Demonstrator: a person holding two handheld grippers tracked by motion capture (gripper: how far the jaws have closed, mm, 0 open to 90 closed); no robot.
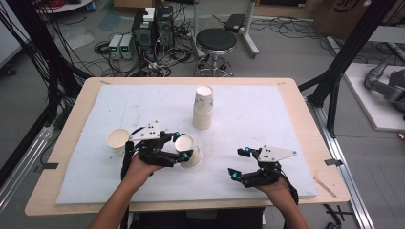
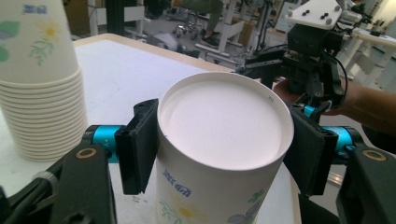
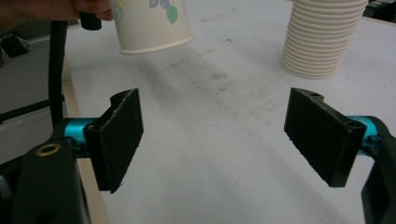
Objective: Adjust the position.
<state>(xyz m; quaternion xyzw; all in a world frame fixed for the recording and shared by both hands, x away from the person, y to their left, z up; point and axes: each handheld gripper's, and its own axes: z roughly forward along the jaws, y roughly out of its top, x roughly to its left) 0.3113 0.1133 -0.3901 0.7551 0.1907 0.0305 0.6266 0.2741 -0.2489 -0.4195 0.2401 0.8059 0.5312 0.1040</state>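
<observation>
Near the front edge of the bench (image 1: 296, 90), the left gripper (image 1: 184, 147) jaws squeeze a light, easily crushed paper cup (image 2: 219, 154) by its sides near the rim, while the right gripper (image 1: 240, 163) jaws stay open and empty.

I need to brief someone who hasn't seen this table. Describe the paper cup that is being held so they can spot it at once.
Start at the white mat covering the wooden table, then find the tall stack of cups near its middle. Nearer the person and slightly left, the left hand-held gripper is clamped on one paper cup. Unlike the stack and the lone cup standing free at the left, it sits between black jaws.
</observation>
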